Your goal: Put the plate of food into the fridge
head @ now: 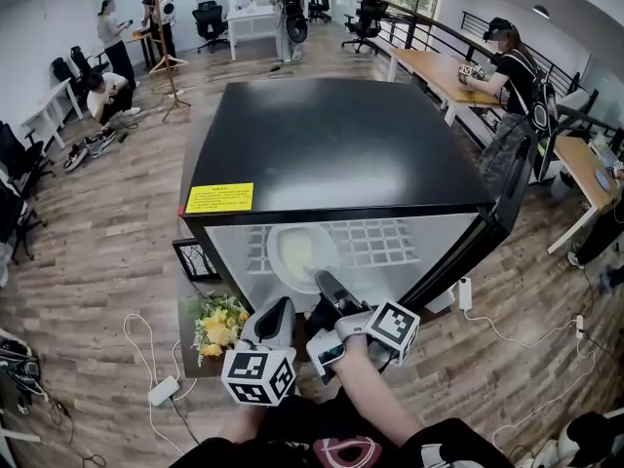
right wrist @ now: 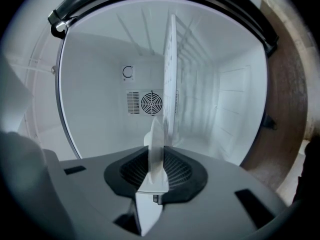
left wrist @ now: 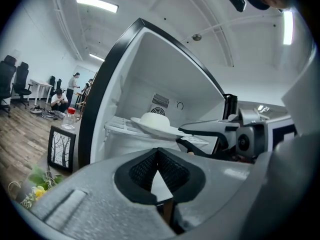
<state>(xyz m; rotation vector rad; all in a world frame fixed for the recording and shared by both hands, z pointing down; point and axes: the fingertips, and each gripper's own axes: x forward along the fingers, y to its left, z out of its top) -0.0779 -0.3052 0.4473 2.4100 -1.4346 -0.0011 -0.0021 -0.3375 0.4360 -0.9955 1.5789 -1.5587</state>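
Observation:
The black-topped fridge stands open, its door swung to the right. A white plate of pale yellow food sits at the front of the wire shelf inside. My right gripper is shut on the plate's near rim. In the right gripper view the plate shows edge-on between the pads of the right gripper. My left gripper hangs just left of and below it, outside the fridge, shut and holding nothing. In the left gripper view, past the left gripper, the plate rests on the shelf with the right gripper on it.
A yellow flower bunch and a framed picture lie on the floor at the fridge's left foot. Cables and a power strip trail on the wood floor. A fan vent marks the fridge's back wall. People and desks are farther off.

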